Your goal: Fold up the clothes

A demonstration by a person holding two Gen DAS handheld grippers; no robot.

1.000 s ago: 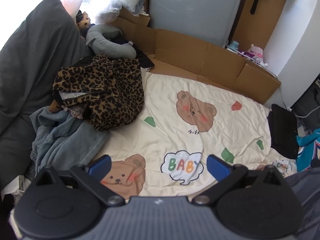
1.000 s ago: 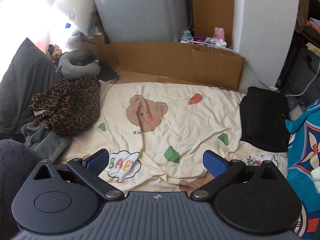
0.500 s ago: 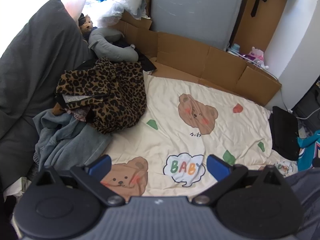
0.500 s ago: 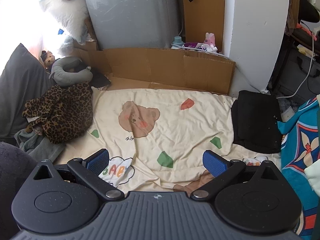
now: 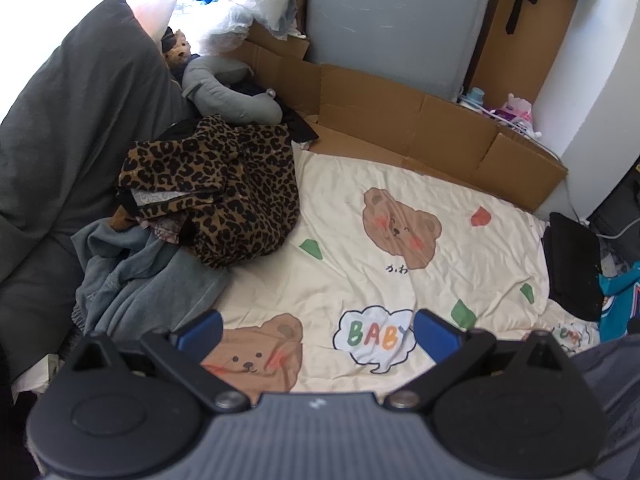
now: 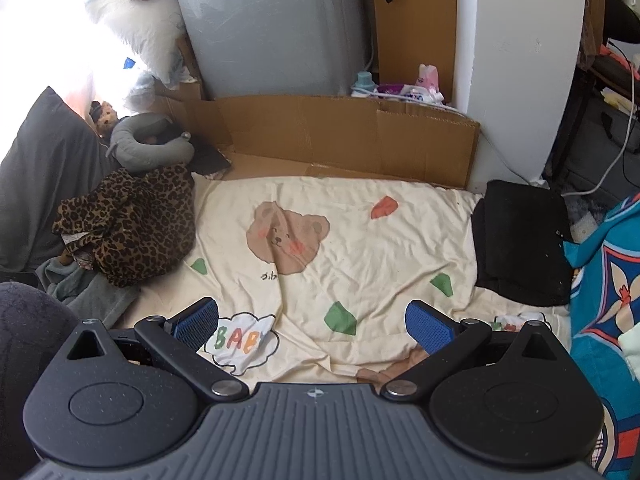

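The left gripper [image 5: 316, 330] hangs above the near edge of a cream bear-print blanket [image 5: 352, 240], jaws spread wide with nothing between its blue pads [image 5: 200, 330]. The right gripper [image 6: 312, 322] hovers over the same blanket in the same pose – jaws wide and empty, apart from every garment.

In the left wrist view, a crumpled grey-blue garment [image 5: 136, 276] lies at about 9 o'clock of the left gripper, and a heaped leopard-print garment [image 5: 224, 188] sits just beyond it at 10 o'clock, overlapping its far edge. A grey neck pillow [image 5: 228, 92] rests beyond the leopard heap, with a small teddy bear [image 5: 178, 50] behind it.

From the right gripper, a folded black garment [image 6: 520, 240] lies at 2 o'clock on the blanket's right edge, beside a teal patterned fabric [image 6: 612, 280] at 3 o'clock. Farther off at 12 o'clock – a flattened cardboard sheet [image 6: 344, 132] stands along the blanket's far edge
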